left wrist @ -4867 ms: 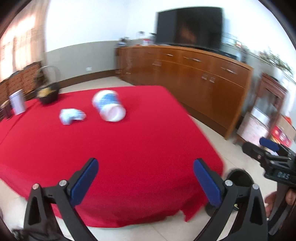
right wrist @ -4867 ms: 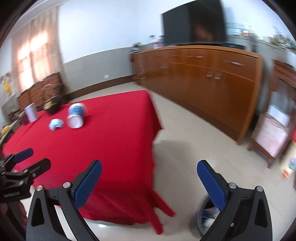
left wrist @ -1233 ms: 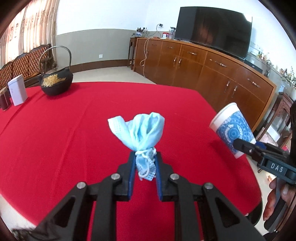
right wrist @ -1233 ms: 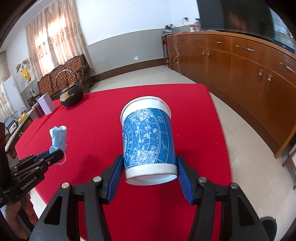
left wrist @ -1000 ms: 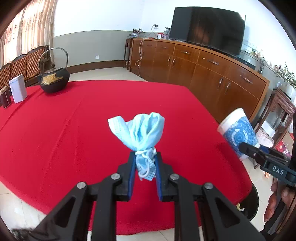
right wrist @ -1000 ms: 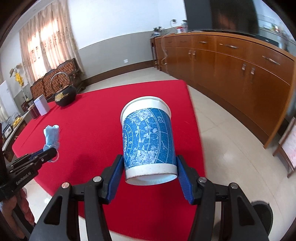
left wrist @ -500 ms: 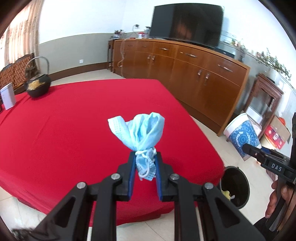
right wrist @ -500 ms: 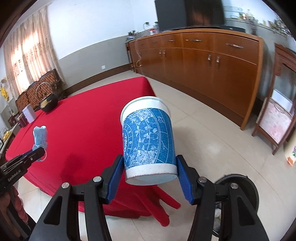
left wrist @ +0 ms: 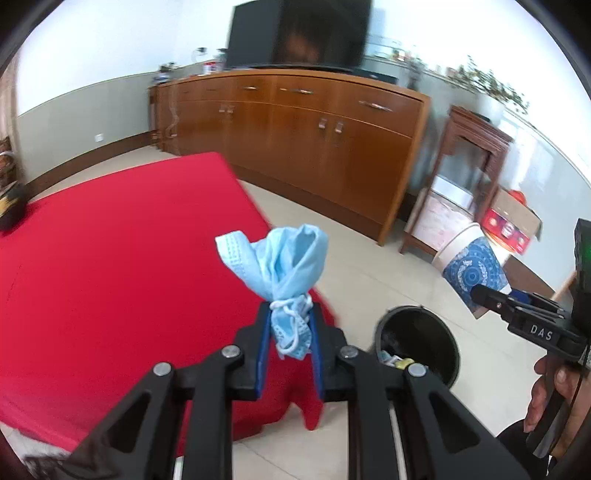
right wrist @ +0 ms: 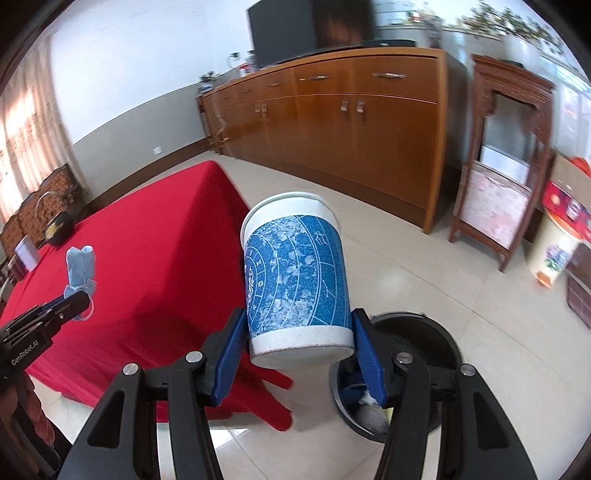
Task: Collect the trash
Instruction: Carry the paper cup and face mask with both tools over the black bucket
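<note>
My left gripper [left wrist: 290, 328] is shut on a crumpled light-blue face mask [left wrist: 280, 262], held in the air over the corner of the red table [left wrist: 110, 266]. My right gripper [right wrist: 299, 343] is shut on a blue-and-white paper cup [right wrist: 295, 280], held tilted beside a black trash bin [right wrist: 413, 373] on the floor. The bin [left wrist: 417, 343] also shows in the left wrist view, just right of the mask, with some trash inside. The cup [left wrist: 471, 264] and the right gripper [left wrist: 491, 295] show at the right there. The mask [right wrist: 79, 271] and left gripper [right wrist: 75, 299] show at the left of the right wrist view.
A long wooden sideboard [left wrist: 295, 133] with a TV [left wrist: 299, 33] runs along the back wall. A wooden stand [right wrist: 506, 155] and boxes stand at the right. A black teapot [right wrist: 59, 221] and a white tin [right wrist: 26, 251] sit at the table's far end. The floor is tiled.
Both grippers have swung right, off the table toward the floor, carrying the mask and the cup. The bin is now closer and larger in both views.
</note>
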The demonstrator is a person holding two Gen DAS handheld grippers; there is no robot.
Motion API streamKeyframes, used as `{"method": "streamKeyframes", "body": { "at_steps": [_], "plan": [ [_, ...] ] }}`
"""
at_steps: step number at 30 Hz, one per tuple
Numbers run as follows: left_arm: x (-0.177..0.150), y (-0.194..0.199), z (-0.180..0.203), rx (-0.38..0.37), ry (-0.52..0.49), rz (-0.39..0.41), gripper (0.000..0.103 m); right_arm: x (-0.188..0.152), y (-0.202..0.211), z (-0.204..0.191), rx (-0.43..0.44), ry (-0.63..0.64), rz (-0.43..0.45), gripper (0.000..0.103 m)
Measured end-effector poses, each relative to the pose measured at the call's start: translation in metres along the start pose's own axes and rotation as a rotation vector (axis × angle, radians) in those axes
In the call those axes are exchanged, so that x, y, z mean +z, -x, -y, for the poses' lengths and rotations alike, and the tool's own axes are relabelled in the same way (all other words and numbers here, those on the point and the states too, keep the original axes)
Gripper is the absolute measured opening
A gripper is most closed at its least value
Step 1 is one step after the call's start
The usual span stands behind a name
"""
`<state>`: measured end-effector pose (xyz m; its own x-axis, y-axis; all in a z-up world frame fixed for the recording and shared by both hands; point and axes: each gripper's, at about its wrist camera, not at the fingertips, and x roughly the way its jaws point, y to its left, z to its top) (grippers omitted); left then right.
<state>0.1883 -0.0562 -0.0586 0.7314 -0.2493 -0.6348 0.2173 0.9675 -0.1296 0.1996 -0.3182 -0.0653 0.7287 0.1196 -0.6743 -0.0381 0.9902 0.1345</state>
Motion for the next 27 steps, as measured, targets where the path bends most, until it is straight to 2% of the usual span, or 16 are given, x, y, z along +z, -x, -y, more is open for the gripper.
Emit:
{"method": "streamKeyframes", "body": {
  "at_steps": [7, 14, 27],
  "plan": [
    [0.0, -0.017, 0.056, -0.092, -0.083, -0.026, 0.02, -0.021, 0.024, 0.064, -0.096, -0.081, -0.011, 0.059],
    [-0.008, -0.034, 0.104, -0.169, -0.158, -0.072, 0.02, -0.041, 0.032, 0.109, -0.157, -0.13, -0.041, 0.059],
    [-0.028, -0.087, 0.156, -0.227, -0.226, -0.183, 0.021, -0.073, -0.007, 0.164, -0.204, -0.174, -0.146, 0.059]
  ]
}}
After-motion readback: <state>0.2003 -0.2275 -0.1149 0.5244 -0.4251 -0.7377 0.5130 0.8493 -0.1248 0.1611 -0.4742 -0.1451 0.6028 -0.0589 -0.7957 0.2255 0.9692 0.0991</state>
